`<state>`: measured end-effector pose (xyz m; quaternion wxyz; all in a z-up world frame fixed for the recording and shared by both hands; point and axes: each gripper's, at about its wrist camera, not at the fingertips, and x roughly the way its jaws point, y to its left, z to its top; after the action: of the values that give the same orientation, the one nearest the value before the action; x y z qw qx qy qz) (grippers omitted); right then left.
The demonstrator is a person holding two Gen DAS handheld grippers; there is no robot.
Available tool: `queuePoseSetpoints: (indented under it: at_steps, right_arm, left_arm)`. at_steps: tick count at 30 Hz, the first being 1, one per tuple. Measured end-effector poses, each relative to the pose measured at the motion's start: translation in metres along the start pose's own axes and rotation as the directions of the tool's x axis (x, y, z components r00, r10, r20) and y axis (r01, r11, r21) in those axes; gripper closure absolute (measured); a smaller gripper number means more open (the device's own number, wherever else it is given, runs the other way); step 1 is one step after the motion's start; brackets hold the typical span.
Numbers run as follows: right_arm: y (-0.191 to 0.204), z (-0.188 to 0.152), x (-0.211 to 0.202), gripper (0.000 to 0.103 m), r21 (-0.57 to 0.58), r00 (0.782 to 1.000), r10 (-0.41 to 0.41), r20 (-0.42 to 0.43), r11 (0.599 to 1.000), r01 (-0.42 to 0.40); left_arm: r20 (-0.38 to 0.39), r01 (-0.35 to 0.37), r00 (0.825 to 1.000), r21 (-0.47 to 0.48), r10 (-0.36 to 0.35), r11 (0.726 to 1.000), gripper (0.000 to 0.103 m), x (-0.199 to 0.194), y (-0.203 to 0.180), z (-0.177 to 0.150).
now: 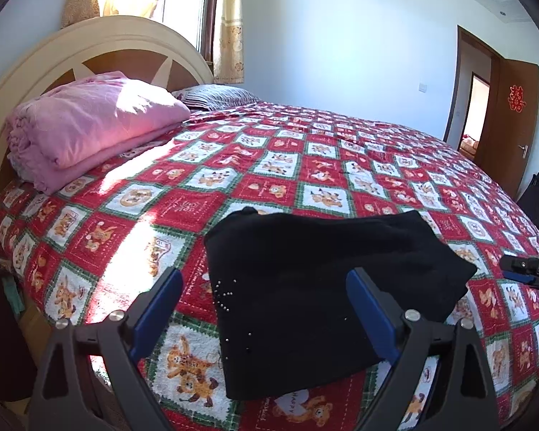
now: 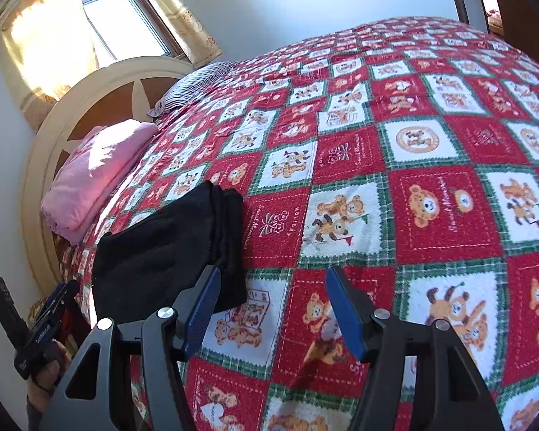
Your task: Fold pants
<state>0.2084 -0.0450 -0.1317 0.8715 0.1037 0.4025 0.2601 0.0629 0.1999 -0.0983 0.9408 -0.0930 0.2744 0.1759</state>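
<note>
On the bedspread (image 1: pixel 269 165), folded pants (image 1: pixel 327 287) hide their legs.

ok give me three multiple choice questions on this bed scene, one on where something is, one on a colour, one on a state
1. Where does the folded pink blanket lie?
A. at the headboard end of the bed
B. on the floor
C. on top of the pants

2. What colour are the pants?
A. white
B. black
C. yellow

3. How do the jaws of the left gripper and right gripper stand?
A. both shut on the pants
B. left shut, right open
C. both open, holding nothing

Answers:
1. A, the blanket rests on the bedspread right against the headboard.
2. B, the pants are a dark black bundle on the red, white and green checks.
3. C, each wrist view shows its blue pads spread apart with no cloth between them, and the pants lie folded on the bedspread.
</note>
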Motion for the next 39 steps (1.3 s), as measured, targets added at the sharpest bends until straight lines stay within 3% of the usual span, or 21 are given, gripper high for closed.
queuePoseSetpoints:
  at_steps: [4,8,16,39]
  right_arm:
    - [0.022,-0.003,-0.041,0.040,-0.081,0.997,-0.005,0.083,0.997,0.012]
    - [0.055,-0.010,-0.087,0.039,-0.208,0.981,-0.008,0.196,0.977,0.050]
    - [0.082,-0.014,-0.128,0.035,-0.285,0.948,-0.002,0.317,0.953,0.098]
    - [0.092,-0.023,-0.128,0.034,-0.327,0.943,-0.029,0.330,0.934,0.143]
  left_arm:
    - [0.053,-0.002,0.999,-0.008,0.002,1.000,0.000,-0.020,-0.005,0.007]
    - [0.104,0.012,0.994,0.005,-0.013,1.000,0.000,-0.041,-0.016,0.015]
    - [0.181,0.047,0.982,0.018,-0.050,0.999,0.000,-0.069,-0.029,0.027]
    - [0.180,0.038,0.983,0.019,-0.041,0.999,0.000,-0.074,-0.038,0.026]
